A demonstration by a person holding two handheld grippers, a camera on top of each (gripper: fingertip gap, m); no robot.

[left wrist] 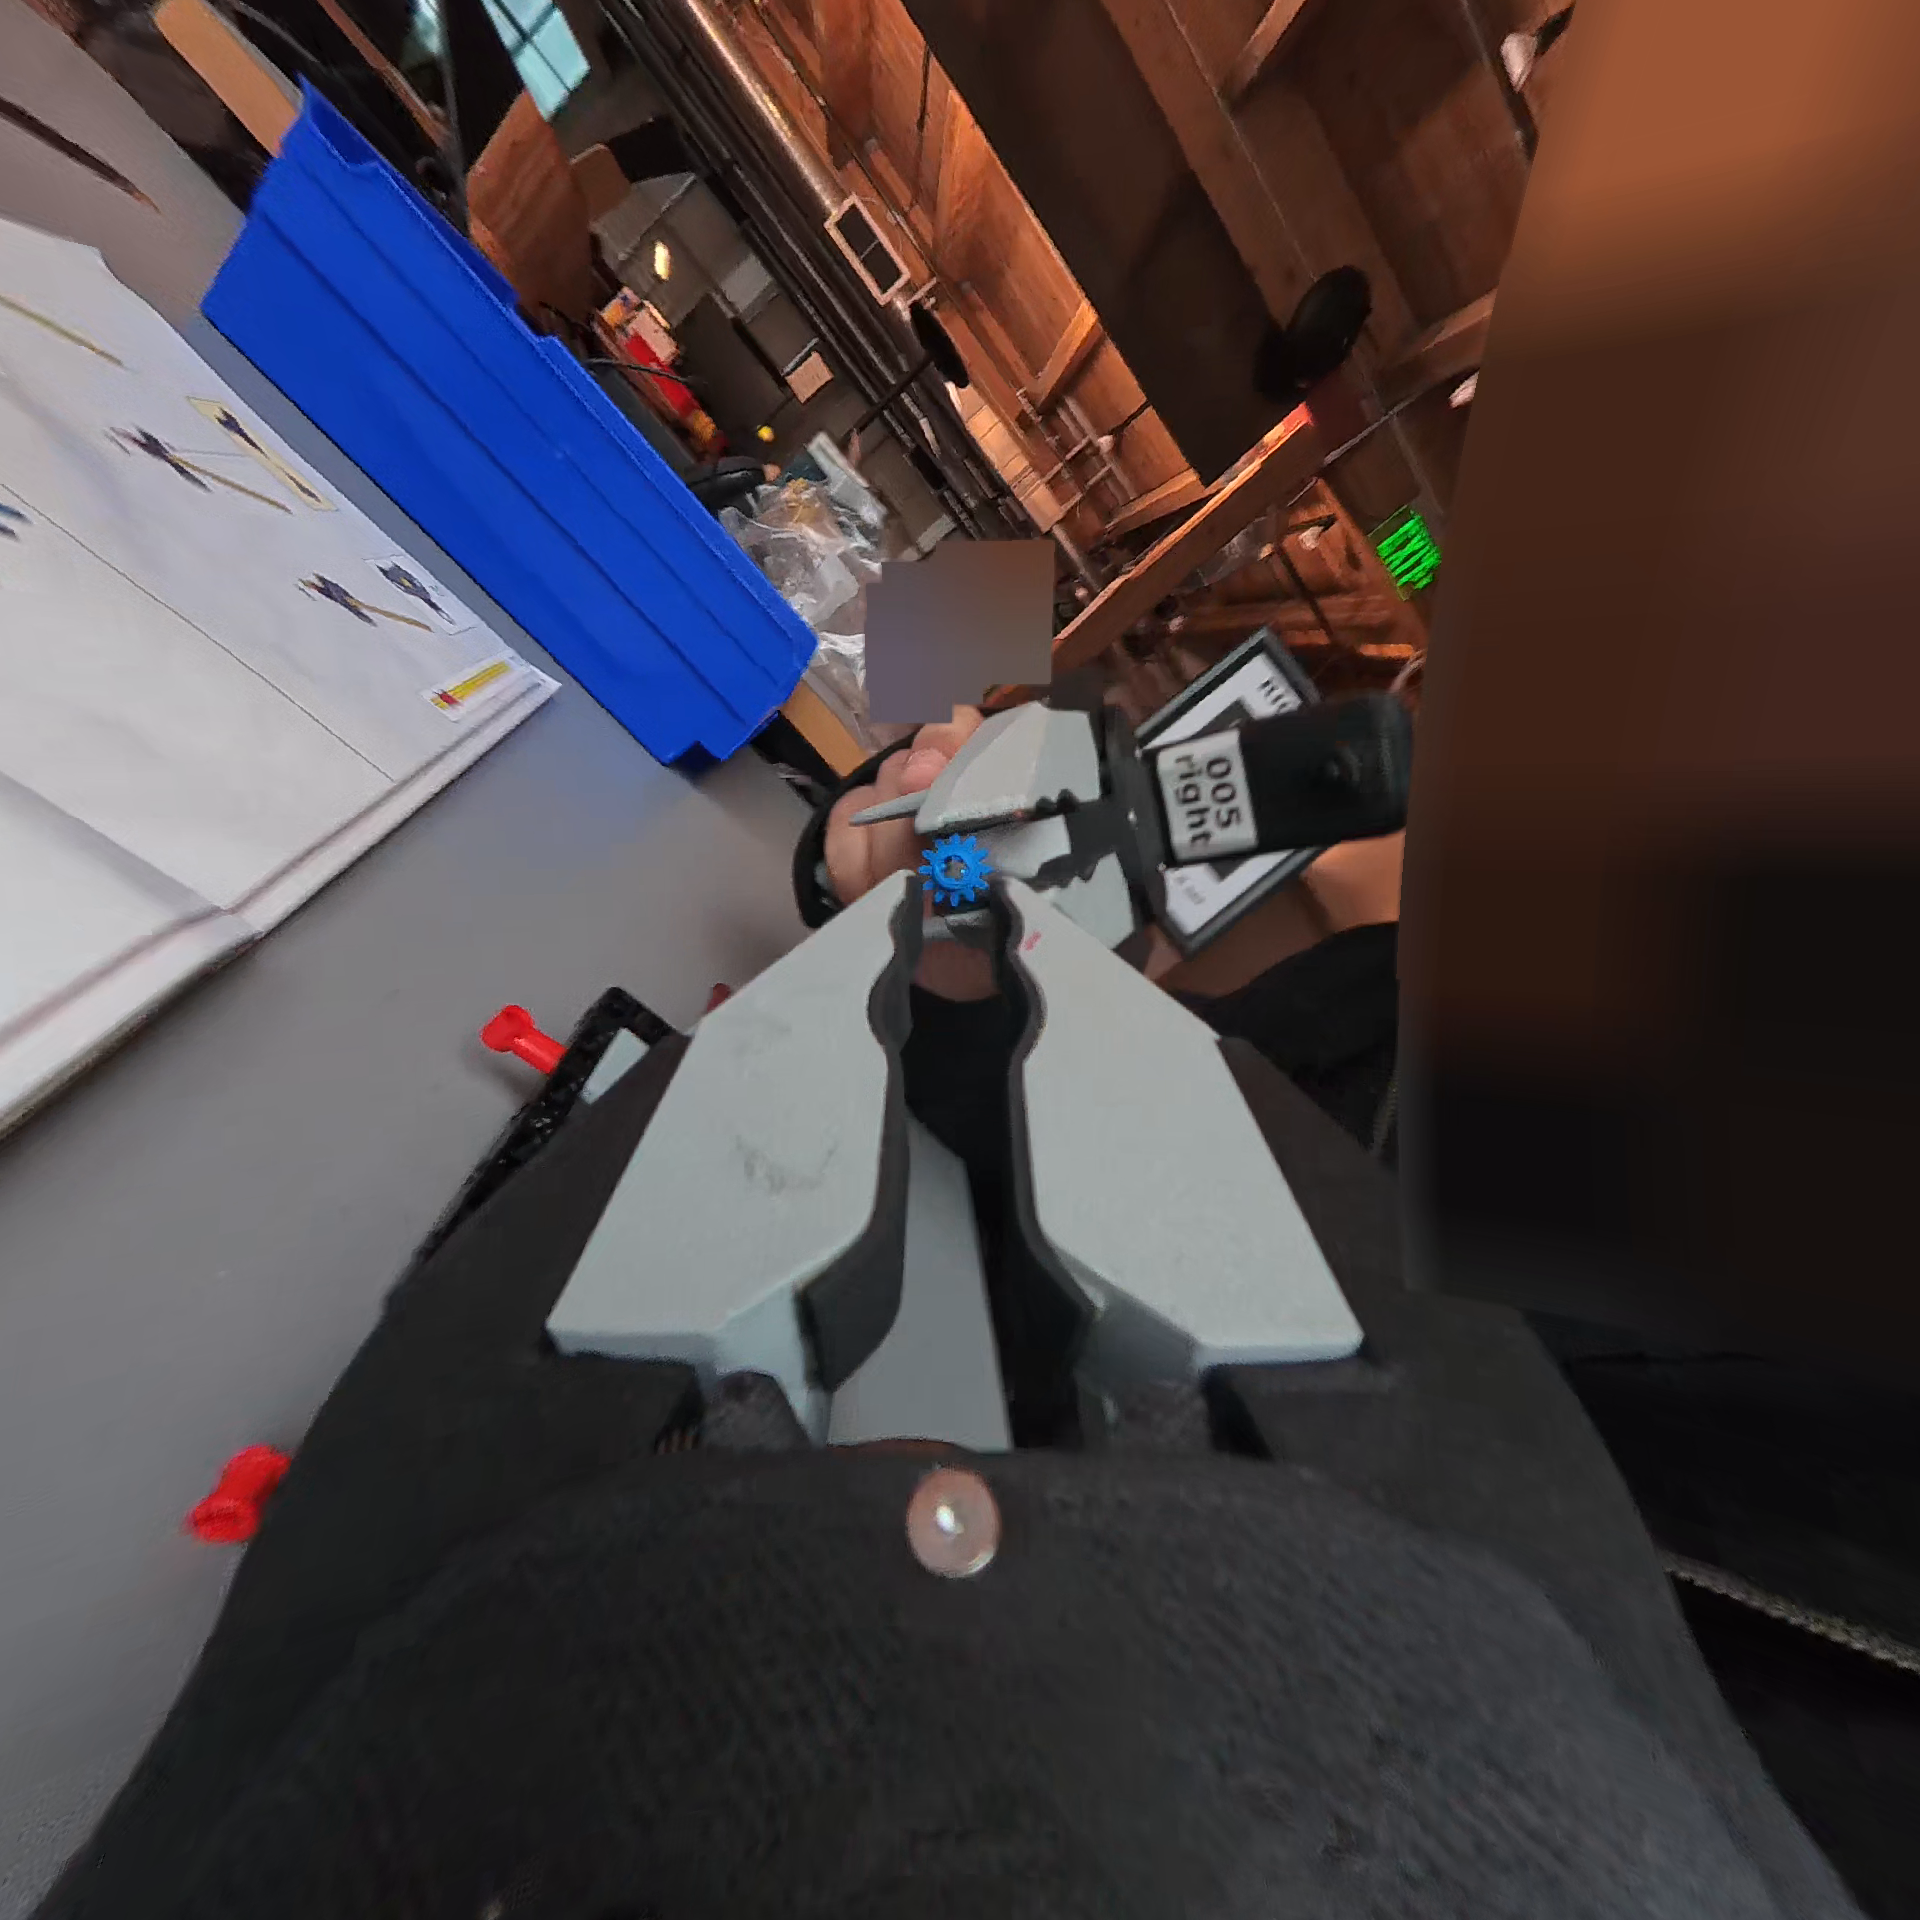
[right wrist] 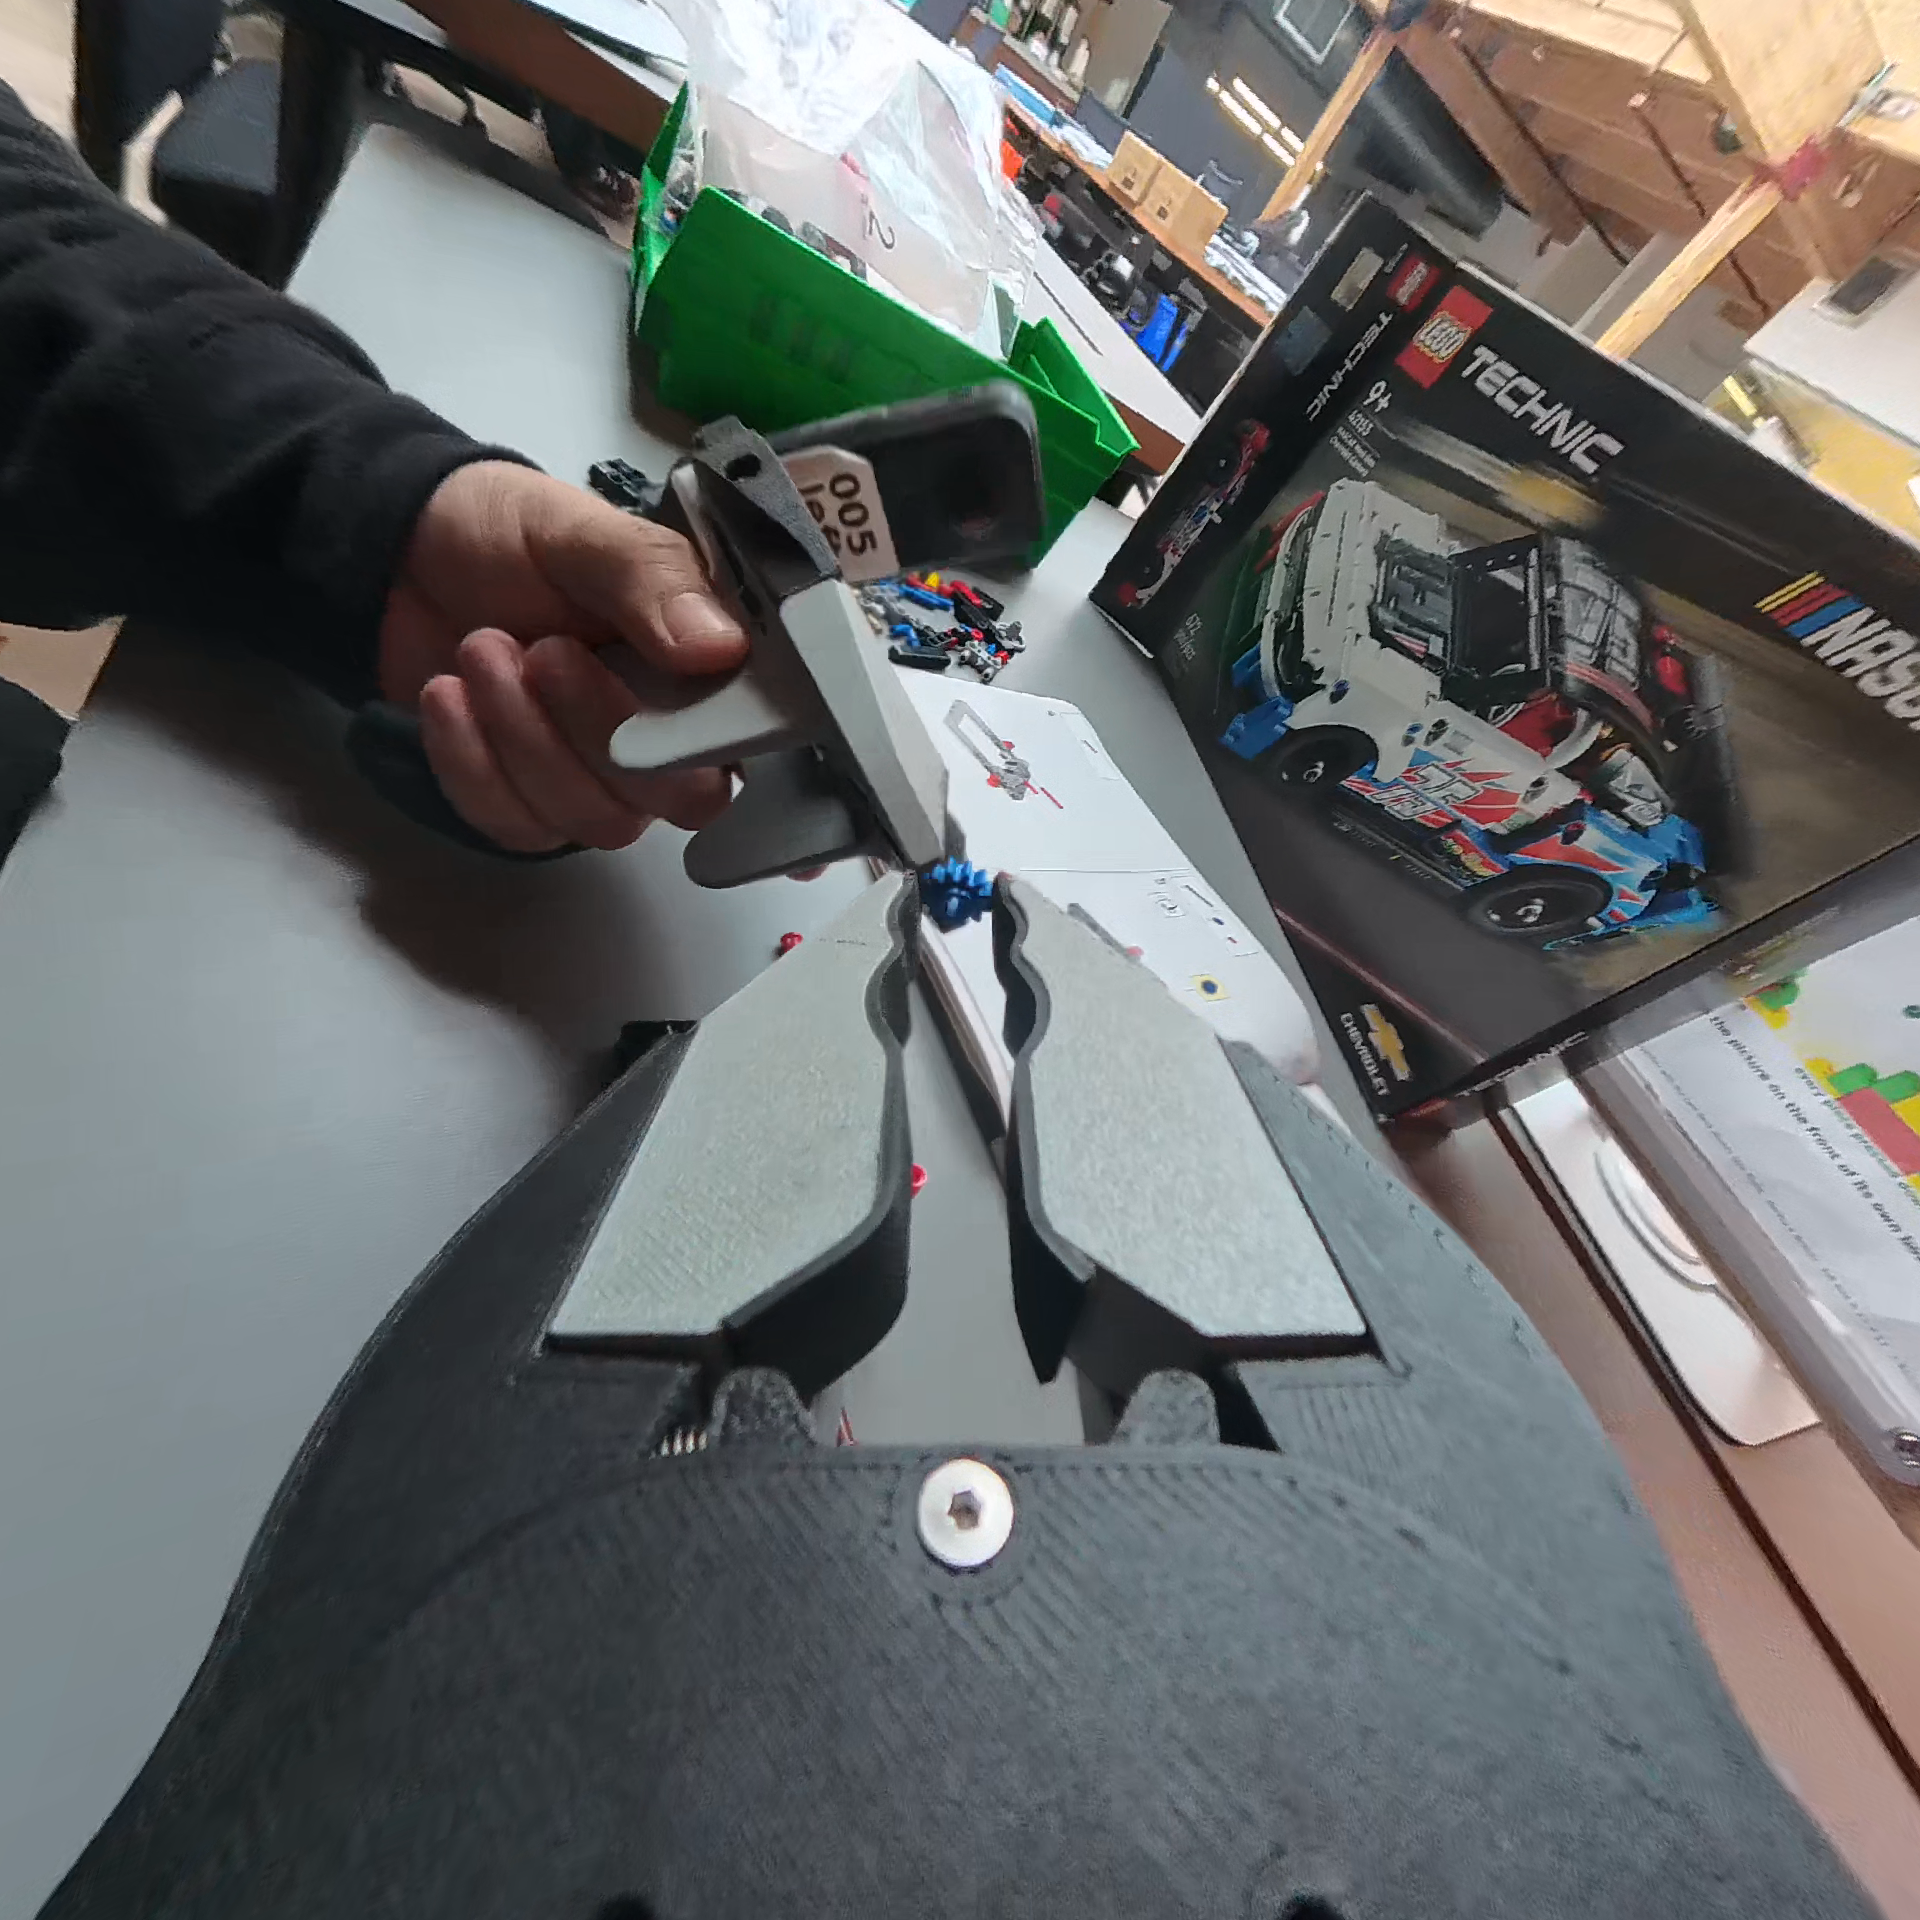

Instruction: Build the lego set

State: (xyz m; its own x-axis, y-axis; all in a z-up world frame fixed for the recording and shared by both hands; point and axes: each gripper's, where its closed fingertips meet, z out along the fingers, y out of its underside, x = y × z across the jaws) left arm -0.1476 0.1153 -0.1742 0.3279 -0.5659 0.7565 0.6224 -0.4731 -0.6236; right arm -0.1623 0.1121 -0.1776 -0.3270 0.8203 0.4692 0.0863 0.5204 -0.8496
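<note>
A small blue gear (left wrist: 955, 869) sits at the centre of both views, held up above the grey table (left wrist: 343, 1122) rather than lying on it. In the left wrist view the left gripper (left wrist: 956, 902) has its 2 fingertips drawn close, pinching the gear at its lower edge; the gear's toothed face and round hub hole face this camera, so its axis runs along the view into the frame. In the right wrist view the same gear (right wrist: 951, 891) shows side-on, its axis lying roughly across the frame, pinched at the tip of the left gripper (right wrist: 920, 852), which a hand (right wrist: 551, 655) in a black sleeve brings in from the left. The right gripper (right wrist: 954, 902) has its fingers spread with a clear gap, one tip on each side of the gear, and I cannot tell whether either tip touches it. An open instruction booklet (left wrist: 197, 644) lies at the left of the left wrist view, a blue bin (left wrist: 499, 436) beyond it, and 2 red pieces (left wrist: 520, 1039) on the table. A set box (right wrist: 1507, 665) stands upper right of the right wrist view, a green bin (right wrist: 831, 343) upper centre, loose parts (right wrist: 945, 623) in front of it
</note>
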